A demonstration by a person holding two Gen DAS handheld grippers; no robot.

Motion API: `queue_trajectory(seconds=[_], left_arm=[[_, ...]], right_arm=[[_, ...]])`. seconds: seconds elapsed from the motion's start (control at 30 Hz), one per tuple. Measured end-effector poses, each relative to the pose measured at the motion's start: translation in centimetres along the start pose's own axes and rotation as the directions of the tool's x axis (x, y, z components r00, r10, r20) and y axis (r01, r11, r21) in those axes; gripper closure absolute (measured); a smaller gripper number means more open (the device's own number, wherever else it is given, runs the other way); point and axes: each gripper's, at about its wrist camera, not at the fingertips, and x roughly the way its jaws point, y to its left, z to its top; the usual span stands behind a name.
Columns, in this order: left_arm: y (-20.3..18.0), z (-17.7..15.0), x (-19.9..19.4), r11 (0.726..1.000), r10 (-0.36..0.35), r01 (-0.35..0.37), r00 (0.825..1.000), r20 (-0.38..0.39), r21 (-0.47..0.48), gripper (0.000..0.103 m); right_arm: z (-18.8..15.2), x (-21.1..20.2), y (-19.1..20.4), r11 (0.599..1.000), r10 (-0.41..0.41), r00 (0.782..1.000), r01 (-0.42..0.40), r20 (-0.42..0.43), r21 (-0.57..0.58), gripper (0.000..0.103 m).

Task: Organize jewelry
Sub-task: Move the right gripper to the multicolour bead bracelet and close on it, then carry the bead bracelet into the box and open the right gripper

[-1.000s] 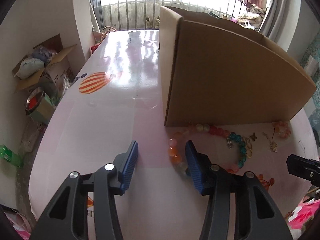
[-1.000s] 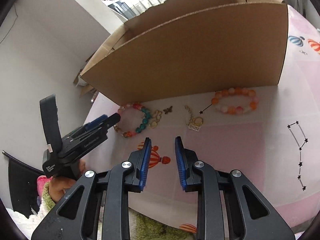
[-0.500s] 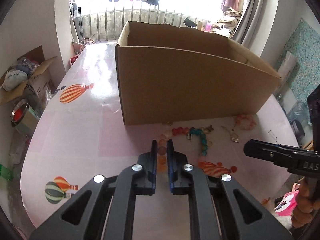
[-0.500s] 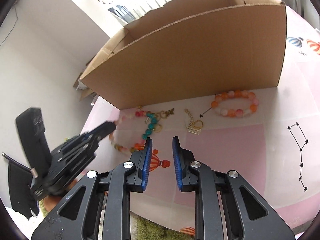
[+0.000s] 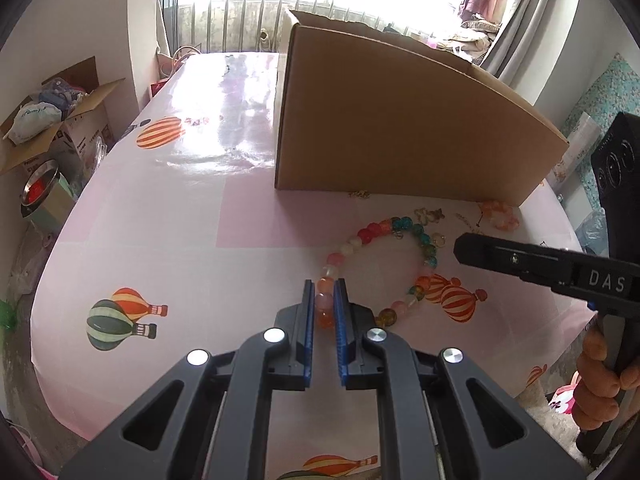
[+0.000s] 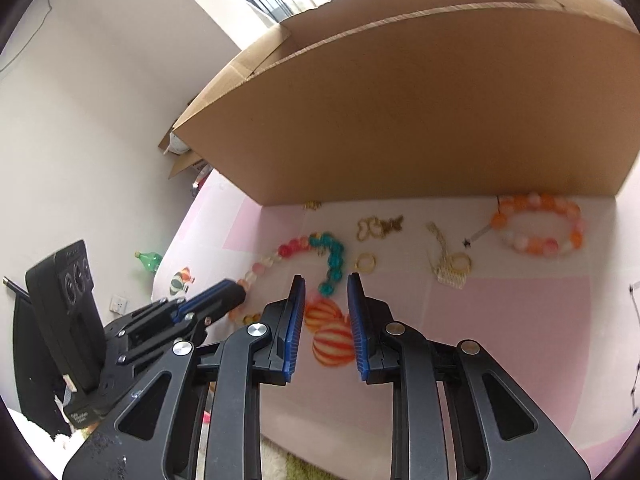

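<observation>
Cardboard box (image 5: 400, 120) stands on the counter (image 5: 200, 220). Multicoloured bead bracelet (image 5: 416, 236) lies before it, pinched at its near orange beads by the left claw (image 5: 325, 292). Right claw (image 6: 325, 288) hovers alongside, parted, empty.

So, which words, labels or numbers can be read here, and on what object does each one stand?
"DAS": on the black body of the right hand-held gripper, left wrist view.
Print on the white bag in the open floor box: too small.
Label under the left hand-held gripper: too blurred.
</observation>
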Motion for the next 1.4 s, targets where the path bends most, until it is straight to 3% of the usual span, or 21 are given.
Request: queue_trajectory(seconds=[0.27,0.63,0.9,1.1,1.23,1.4], left_arm=[[0.9,-0.3,-0.2,1.000,-0.008,0.008,1.000,0.007,0.005,0.094],[0.8,-0.1,0.0,1.000,0.010,-0.011,1.000,0.024,0.024,0.094],[0.6,0.5,-1.2,1.000,0.003,-0.005,0.998,0.056,0.025,0.094],[-0.6,1.8,-4.1,0.998,-0.024,0.016,0.991,0.129,0.064,0.094],[-1.4,3.9,-6.6,0.994,-0.079,0.064,0.978,0.192,0.086,0.094],[-2.6,8.3,-9.5,0.984,-0.145,0.108,0.949,0.281,0.141,0.094]], right_arm=[[1.5,2.1,2.0,0.981,-0.084,0.996,0.077,-0.032,-0.178,0.081],[1.3,4.0,3.9,0.920,-0.189,0.981,0.159,-0.051,-0.357,0.096],[0.8,0.7,2.9,0.952,-0.115,0.993,0.113,0.007,-0.283,0.096],[0.8,-3.1,2.8,0.964,-0.068,0.995,0.085,0.073,-0.252,0.096],[2.0,-6.2,3.8,0.963,-0.036,0.989,0.073,0.144,-0.258,0.096],[4.4,-9.8,4.8,0.953,0.006,0.969,0.069,0.245,-0.296,0.096]])
